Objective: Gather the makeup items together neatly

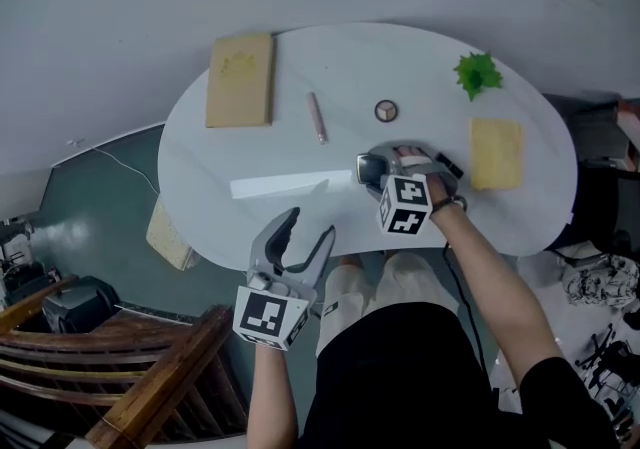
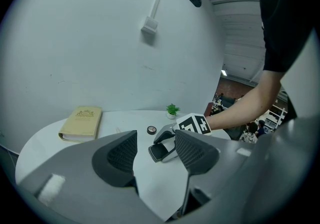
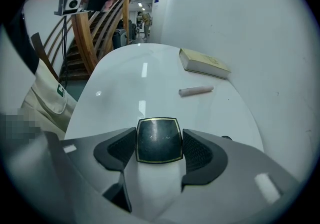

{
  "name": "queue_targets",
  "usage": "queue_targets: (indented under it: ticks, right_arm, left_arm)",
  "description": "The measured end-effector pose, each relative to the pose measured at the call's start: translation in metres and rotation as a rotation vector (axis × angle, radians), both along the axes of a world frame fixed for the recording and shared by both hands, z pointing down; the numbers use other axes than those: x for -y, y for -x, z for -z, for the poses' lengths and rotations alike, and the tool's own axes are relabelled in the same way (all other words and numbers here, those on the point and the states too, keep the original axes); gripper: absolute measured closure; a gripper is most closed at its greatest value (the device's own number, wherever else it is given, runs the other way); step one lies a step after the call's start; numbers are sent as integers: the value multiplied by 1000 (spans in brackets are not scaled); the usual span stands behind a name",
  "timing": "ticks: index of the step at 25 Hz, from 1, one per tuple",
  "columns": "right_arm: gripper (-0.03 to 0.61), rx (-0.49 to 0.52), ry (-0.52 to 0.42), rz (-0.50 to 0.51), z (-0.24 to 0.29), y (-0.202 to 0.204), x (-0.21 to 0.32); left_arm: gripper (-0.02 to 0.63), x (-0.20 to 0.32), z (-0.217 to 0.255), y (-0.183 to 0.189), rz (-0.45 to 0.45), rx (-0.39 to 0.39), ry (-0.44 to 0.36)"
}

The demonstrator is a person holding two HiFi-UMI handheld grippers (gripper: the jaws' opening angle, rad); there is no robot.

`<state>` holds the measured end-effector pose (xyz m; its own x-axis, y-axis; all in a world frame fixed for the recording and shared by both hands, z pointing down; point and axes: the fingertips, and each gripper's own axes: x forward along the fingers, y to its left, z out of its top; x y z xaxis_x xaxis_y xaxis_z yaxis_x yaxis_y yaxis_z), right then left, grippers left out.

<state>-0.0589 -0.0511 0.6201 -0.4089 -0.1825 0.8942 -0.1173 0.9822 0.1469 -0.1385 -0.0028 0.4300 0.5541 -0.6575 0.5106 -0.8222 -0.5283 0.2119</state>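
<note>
- Compact point(image 3: 159, 139), dark and square with a thin gold rim, is clamped between the jaws of your right gripper point(image 3: 159, 149), which press on its two opposite side edges.
- It is over the near middle of the white table point(image 1: 300, 192). No view settles whether its base touches the top.
- Expect a light, stiff case. The glossy lid looks slippery, and the hinge and whatever is pressed inside are probably fragile, so squeeze only enough to stop it sliding.
- Your hold across the flat side edges is the sound one. Taking it by a corner or the lid face would probably let it twist out.
- Your left gripper point(image 2: 155, 155) is spread wide with nothing in it, off the table's near edge.
- The other makeup items lie farther off: a pink tube point(image 1: 316, 117) towards the far left, likely to roll, and a small round pot point(image 1: 386, 111) just beyond the compact.
- The compact's lid carries faint script, too dim to read.
- The tan book point(image 2: 82, 123) at the far left shows an embossed crest, but no words can be made out.
- A small green plant point(image 1: 477, 73) stands at the far right, well apart from the makeup.
</note>
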Motion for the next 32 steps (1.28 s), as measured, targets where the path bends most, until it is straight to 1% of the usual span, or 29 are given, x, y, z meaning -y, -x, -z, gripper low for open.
queue_targets:
  ticks: [5, 10, 13, 17, 20, 23, 26, 30, 32]
  right_arm:
    - [282, 8, 11, 0, 0, 1, 5]
    - [282, 10, 10, 8, -1, 1, 5]
    - [282, 6, 11, 12, -3, 1, 5]
    - [282, 17, 8, 8, 2, 1, 6]
    - [282, 35, 4, -6, 8, 1, 5]
    - [282, 68, -10, -56, 18, -2, 7]
    - [282, 104, -24, -121, 30, -8, 9]
    - [284, 150, -17, -215, 43, -22, 8]
    - [285, 165, -15, -265, 48, -32, 8]
  left_arm:
    - [385, 1, -1, 3, 1, 1, -4]
    - [385, 1, 0, 7, -3, 3, -37]
    - [385, 0, -1, 8, 10, 5, -12]
    - [385, 3, 1, 6, 1, 0, -47]
    - [385, 1, 2, 4, 8, 2, -23]
    - [385, 0, 4, 1, 9, 5, -24]
    - [385, 1, 8, -5, -6, 5, -53]
    - [385, 0, 14, -15, -19, 0, -65]
    - [385, -1, 17, -21, -19, -2, -59]
